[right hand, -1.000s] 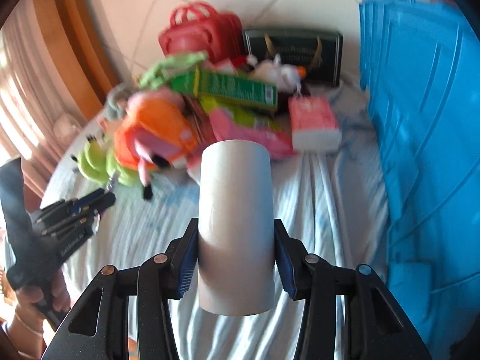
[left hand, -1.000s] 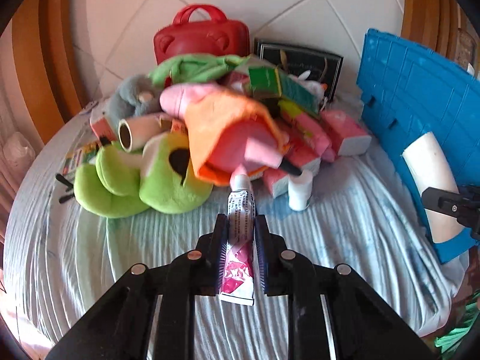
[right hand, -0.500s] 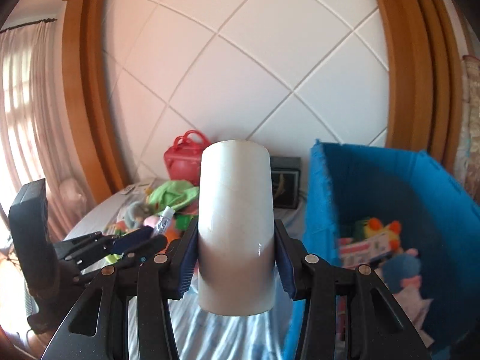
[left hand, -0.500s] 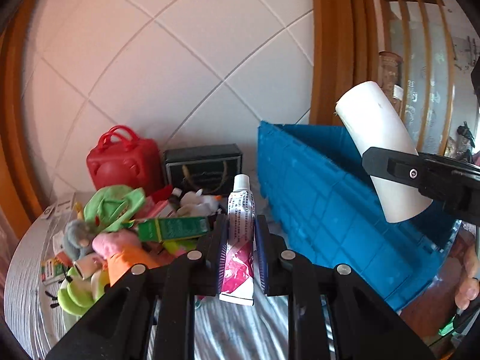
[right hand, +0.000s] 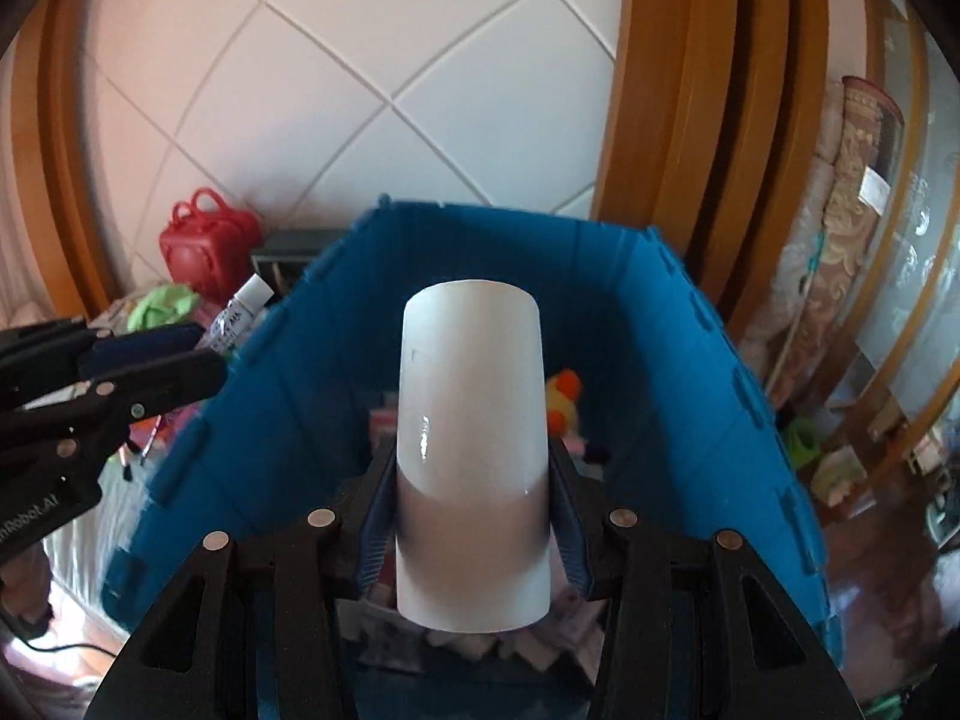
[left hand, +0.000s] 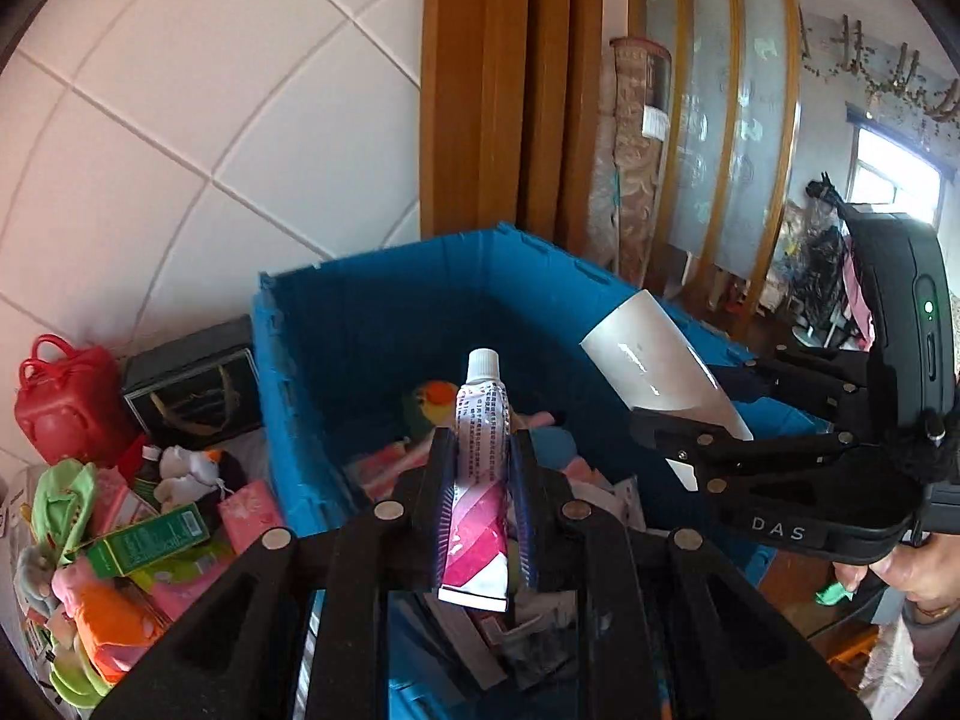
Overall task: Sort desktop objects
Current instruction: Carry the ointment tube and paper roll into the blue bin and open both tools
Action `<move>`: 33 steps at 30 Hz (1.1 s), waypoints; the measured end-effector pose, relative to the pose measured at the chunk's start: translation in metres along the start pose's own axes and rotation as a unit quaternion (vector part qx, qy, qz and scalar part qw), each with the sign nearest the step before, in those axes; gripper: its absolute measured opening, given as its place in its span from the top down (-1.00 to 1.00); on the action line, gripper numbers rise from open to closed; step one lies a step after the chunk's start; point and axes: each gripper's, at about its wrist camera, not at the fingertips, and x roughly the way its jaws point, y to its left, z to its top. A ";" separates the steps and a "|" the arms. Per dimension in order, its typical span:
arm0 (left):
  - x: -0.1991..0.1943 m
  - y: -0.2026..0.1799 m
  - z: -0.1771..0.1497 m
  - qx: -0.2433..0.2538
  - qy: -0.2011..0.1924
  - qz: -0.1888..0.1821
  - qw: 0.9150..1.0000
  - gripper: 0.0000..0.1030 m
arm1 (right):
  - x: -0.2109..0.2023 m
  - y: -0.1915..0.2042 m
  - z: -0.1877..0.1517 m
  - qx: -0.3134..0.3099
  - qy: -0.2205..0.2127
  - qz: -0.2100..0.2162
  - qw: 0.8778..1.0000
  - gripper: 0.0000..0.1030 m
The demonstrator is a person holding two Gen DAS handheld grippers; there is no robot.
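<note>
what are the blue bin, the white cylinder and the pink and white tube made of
Big blue open-topped bin: moulded rigid plastic by the look, matte, with ribbed panel walls and notched rim.
Plain white cylinder in the right gripper: smooth and glossy, with sharp highlights; plastic or coated card, hard to tell.
Pink and white printed tube in the left gripper: soft plastic or laminate, crimped flat end, ridged white screw cap.

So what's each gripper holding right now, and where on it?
Left gripper: tube, clamped at its lower half. Right gripper: white roll, squeezed across its lower sides.
</note>
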 end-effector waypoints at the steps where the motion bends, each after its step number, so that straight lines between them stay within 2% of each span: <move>1: 0.015 -0.006 0.004 0.000 0.025 -0.002 1.000 0.65 | 0.007 -0.007 -0.003 -0.006 0.016 -0.003 1.000 0.11; 3: 0.045 -0.014 0.006 -0.003 0.074 0.000 0.997 0.65 | 0.028 -0.025 -0.007 -0.026 0.056 -0.010 0.998 0.11; 6: 0.079 -0.020 0.002 -0.015 0.136 0.005 0.991 0.65 | 0.049 -0.046 -0.015 -0.053 0.092 -0.021 0.994 0.12; 10: 0.101 -0.025 -0.004 -0.020 0.186 0.019 0.982 0.65 | 0.066 -0.056 -0.028 -0.085 0.117 -0.028 0.989 0.12; 13: 0.102 -0.028 -0.008 -0.002 0.189 0.043 0.981 0.65 | 0.075 -0.062 -0.035 -0.086 0.136 -0.012 0.987 0.11; 15: 0.107 -0.024 -0.012 0.004 0.198 0.046 0.979 0.65 | 0.070 -0.062 -0.034 -0.086 0.125 -0.001 0.988 0.11; 21: 0.108 -0.025 -0.011 0.019 0.190 0.053 0.980 0.65 | 0.066 -0.046 -0.040 -0.132 0.118 -0.028 0.984 0.12; 30: 0.112 -0.032 -0.011 0.037 0.196 0.054 0.978 0.64 | 0.072 -0.052 -0.037 -0.126 0.114 -0.031 0.985 0.11; 33: 0.108 -0.034 -0.011 0.046 0.188 0.062 0.979 0.64 | 0.072 -0.053 -0.036 -0.121 0.113 -0.032 0.986 0.11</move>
